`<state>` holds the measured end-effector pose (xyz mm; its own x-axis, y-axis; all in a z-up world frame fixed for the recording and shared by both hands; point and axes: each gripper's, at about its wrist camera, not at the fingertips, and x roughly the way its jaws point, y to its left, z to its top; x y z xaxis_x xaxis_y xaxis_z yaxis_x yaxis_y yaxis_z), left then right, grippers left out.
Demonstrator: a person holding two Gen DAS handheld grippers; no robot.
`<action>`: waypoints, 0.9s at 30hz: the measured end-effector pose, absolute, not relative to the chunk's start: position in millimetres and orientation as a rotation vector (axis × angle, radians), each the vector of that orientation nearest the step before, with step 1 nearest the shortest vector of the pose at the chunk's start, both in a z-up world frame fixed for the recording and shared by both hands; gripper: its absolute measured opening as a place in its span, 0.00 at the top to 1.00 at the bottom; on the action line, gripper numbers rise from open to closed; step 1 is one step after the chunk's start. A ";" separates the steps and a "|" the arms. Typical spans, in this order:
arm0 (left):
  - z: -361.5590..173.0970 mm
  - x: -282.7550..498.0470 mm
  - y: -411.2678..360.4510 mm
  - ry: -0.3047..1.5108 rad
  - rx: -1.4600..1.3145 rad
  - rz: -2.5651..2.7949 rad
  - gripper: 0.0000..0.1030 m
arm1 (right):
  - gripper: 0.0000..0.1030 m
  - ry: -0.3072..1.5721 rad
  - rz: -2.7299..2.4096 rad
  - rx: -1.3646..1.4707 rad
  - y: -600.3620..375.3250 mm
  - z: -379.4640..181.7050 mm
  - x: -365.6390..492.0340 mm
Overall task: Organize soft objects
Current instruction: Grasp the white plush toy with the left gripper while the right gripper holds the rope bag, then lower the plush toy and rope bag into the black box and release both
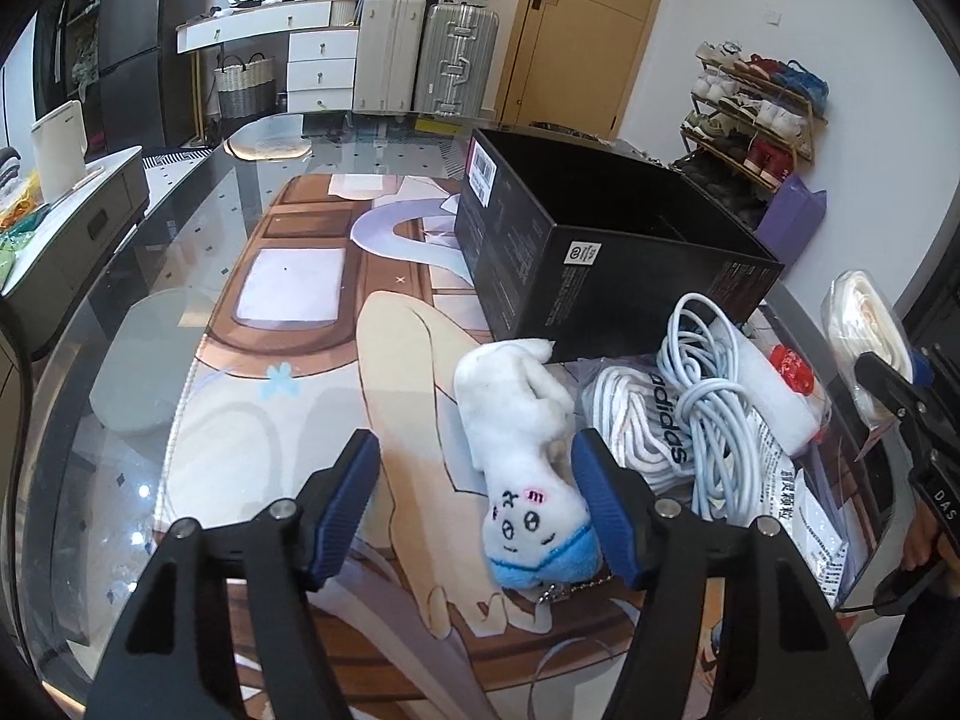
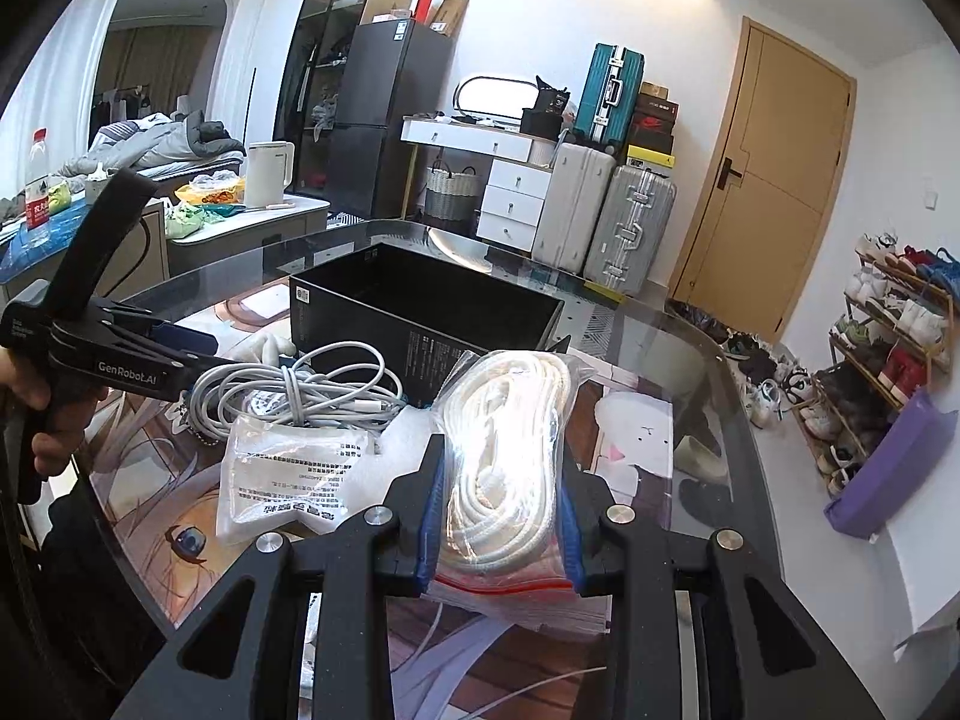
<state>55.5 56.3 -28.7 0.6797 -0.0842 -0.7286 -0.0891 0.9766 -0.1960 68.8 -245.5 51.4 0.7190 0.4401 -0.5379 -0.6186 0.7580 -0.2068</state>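
A white plush toy (image 1: pixel 522 444) with a blue cap lies on the printed mat, its face towards me. My left gripper (image 1: pixel 475 450) is open around it. The right pad (image 1: pixel 600 510) sits against the toy's head, and the left pad (image 1: pixel 351 504) stands well clear of it. My right gripper (image 2: pixel 503 516) is shut on a clear zip bag of white rope (image 2: pixel 510 432), held above the table. The left wrist view shows that bag (image 1: pixel 864 324) at the far right. An open black box (image 1: pixel 600 228) stands just behind the toy.
To the right of the toy lie a coiled pale cable (image 1: pixel 708 402), a pack of white socks (image 1: pixel 630 420), a white cloth with a red mark (image 1: pixel 780 384) and a printed plastic bag (image 2: pixel 288 468). The glass table's edge (image 2: pixel 708 360) curves round on the right.
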 end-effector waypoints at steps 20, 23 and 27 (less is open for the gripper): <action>0.4 44.0 50.8 0.713 -0.184 -0.041 0.75 | 0.69 0.456 0.625 -0.378 -248.1 63.1 67.0; 13.0 41.9 52.9 0.682 -0.179 -0.039 0.75 | 0.69 0.453 0.638 -0.360 -247.5 68.8 68.0; 27.9 43.9 53.2 0.646 -0.160 -0.043 0.75 | 0.70 0.449 0.656 -0.327 -246.1 77.6 72.4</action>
<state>43.9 53.2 27.9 0.7983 -0.0893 -0.5956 -0.0101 0.9868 -0.1614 72.4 -246.1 77.6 0.7027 0.5094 -0.4968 -0.6474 0.7474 -0.1494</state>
